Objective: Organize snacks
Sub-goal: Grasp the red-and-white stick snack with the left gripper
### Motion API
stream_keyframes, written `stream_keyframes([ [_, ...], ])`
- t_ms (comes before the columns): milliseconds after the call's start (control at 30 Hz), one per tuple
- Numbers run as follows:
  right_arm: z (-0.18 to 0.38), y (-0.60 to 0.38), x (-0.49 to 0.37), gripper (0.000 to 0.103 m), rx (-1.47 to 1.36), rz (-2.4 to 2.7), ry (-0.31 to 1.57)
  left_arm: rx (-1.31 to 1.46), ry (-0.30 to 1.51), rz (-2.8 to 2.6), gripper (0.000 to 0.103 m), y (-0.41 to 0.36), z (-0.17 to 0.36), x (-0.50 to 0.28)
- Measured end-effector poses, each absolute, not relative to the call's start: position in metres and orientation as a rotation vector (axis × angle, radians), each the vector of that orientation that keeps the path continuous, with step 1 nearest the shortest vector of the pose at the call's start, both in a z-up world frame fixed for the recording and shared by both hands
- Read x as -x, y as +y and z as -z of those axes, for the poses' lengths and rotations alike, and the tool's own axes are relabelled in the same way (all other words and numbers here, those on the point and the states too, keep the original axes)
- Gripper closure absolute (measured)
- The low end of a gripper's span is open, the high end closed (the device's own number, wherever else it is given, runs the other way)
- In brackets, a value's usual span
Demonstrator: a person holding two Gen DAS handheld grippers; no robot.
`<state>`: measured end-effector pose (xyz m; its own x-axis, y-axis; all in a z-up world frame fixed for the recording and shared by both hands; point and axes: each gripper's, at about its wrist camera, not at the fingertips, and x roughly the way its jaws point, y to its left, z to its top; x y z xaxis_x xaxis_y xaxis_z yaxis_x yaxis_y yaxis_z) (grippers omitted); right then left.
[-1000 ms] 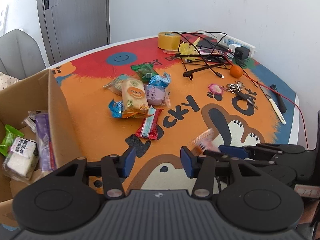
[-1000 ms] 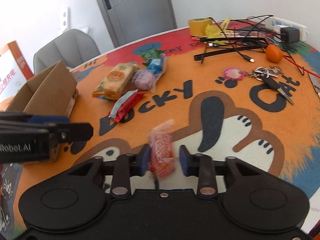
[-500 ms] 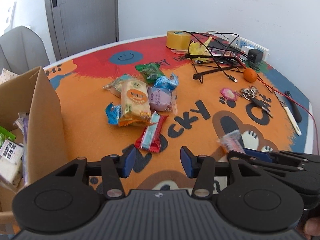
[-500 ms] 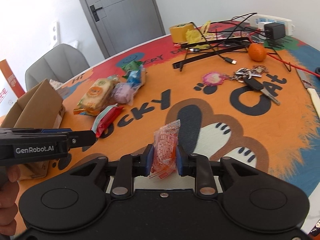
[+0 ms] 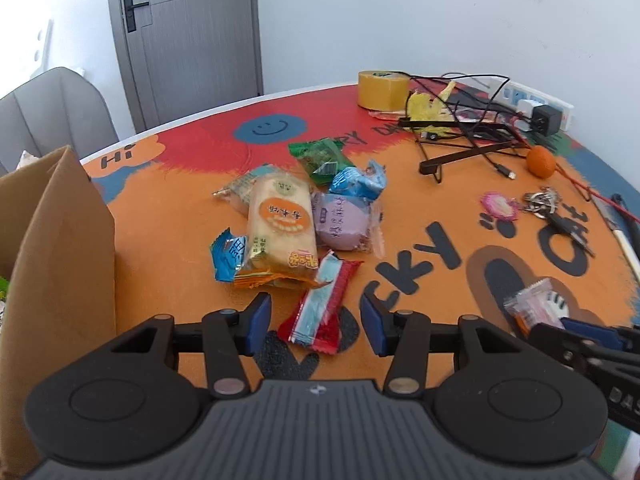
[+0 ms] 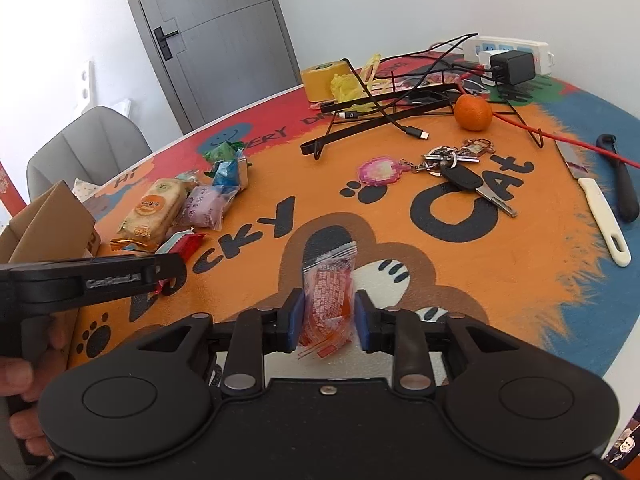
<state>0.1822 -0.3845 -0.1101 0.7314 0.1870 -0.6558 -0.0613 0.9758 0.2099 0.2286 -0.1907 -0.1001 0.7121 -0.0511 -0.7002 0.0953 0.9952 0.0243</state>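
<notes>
The right tongs [image 6: 326, 316], jaws easing apart, still pinch the clear packet of orange snacks [image 6: 329, 300] above the worktop's [image 6: 520, 248] near edge. The left tongs [image 5: 314, 322] stay spread and empty, now lower and nearer the red-and-blue wrapped bar [image 5: 322, 310], beside the cardboard box [image 5: 60, 240].

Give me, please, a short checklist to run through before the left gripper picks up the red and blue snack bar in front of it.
1. left gripper empty, jaws apart: ok.
2. red and blue snack bar lined up between the left fingers: ok.
3. Bar clear of the orange cracker pack: not ok, its far end sits against that pack.
4. cardboard box within view at the left: ok.
5. right gripper grip on the orange sachet: not ok, jaws are opening around it.
</notes>
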Motion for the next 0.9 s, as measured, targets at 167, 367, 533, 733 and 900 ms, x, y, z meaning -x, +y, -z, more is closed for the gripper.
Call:
stream_keyframes([
  [167,0.110,-0.379,-0.184,0.068,-0.155,-0.122,0.731,-0.047,0.770,0.075,0.055,-0.189,0.108,-0.236],
  [367,0.111,-0.372,-0.183,0.070,-0.130,-0.103,0.723,-0.058,0.761,0.113,0.080,-0.194,0.107,-0.233],
  [533,0.111,-0.373,-0.177,0.077,-0.146,-0.097,0.716,-0.039,0.769,0.147,0.083,-0.194,0.107,-0.225],
  [733,0.109,-0.374,-0.167,0.078,-0.187,-0.098,0.715,0.005,0.789,0.194,0.083,-0.191,0.102,-0.210],
  [900,0.101,-0.370,-0.158,0.078,-0.191,-0.101,0.694,0.038,0.769,0.221,0.084,-0.187,0.090,-0.194],
])
